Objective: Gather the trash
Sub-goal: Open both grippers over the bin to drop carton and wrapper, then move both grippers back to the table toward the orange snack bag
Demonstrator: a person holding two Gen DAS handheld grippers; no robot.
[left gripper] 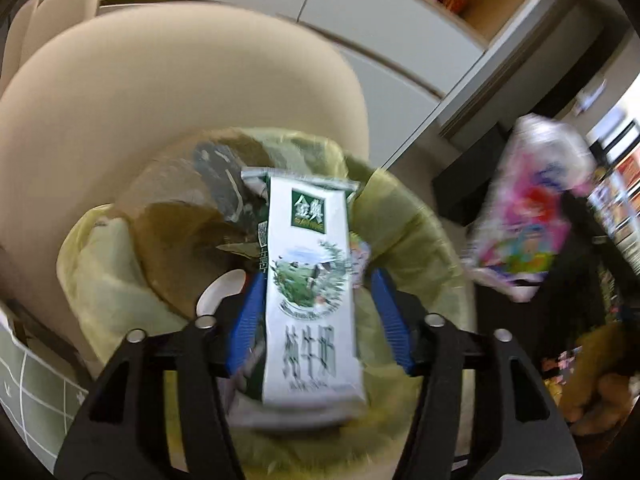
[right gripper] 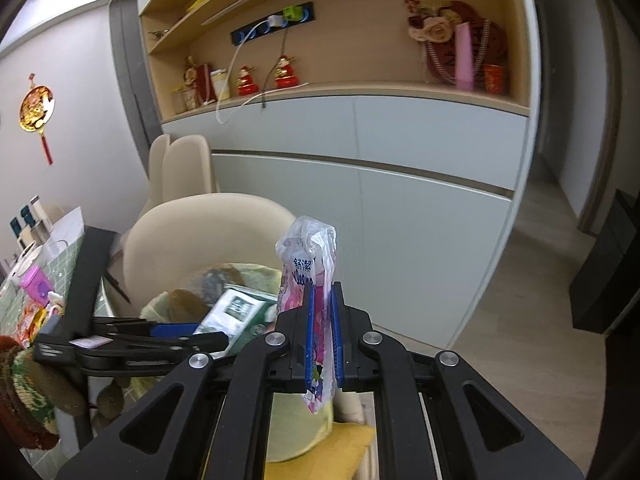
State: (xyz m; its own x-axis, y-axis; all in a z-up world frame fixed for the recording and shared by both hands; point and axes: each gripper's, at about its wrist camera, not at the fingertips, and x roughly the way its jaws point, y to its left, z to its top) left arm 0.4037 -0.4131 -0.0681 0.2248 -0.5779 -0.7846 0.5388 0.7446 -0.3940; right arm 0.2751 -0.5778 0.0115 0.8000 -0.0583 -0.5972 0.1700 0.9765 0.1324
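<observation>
In the left wrist view my left gripper [left gripper: 318, 312] is open above a bin lined with a yellow-green bag [left gripper: 404, 220]. A white and green milk carton [left gripper: 310, 280] hangs between the spread blue pads [left gripper: 248, 312], blurred, with a gap on its right side. In the right wrist view my right gripper [right gripper: 322, 332] is shut on a pink and white plastic wrapper [right gripper: 310, 276], upright, to the right of the bin [right gripper: 256, 276]. The wrapper also shows in the left wrist view [left gripper: 528, 208]. The left gripper [right gripper: 176, 334] and carton [right gripper: 236, 312] show over the bin.
A beige chair [left gripper: 168, 92] stands behind the bin. A white cabinet [right gripper: 360, 200] with open shelves lines the wall. A green-tiled table [right gripper: 24, 292] with small items is at the left. A yellow cushion [right gripper: 340, 448] lies below the bin.
</observation>
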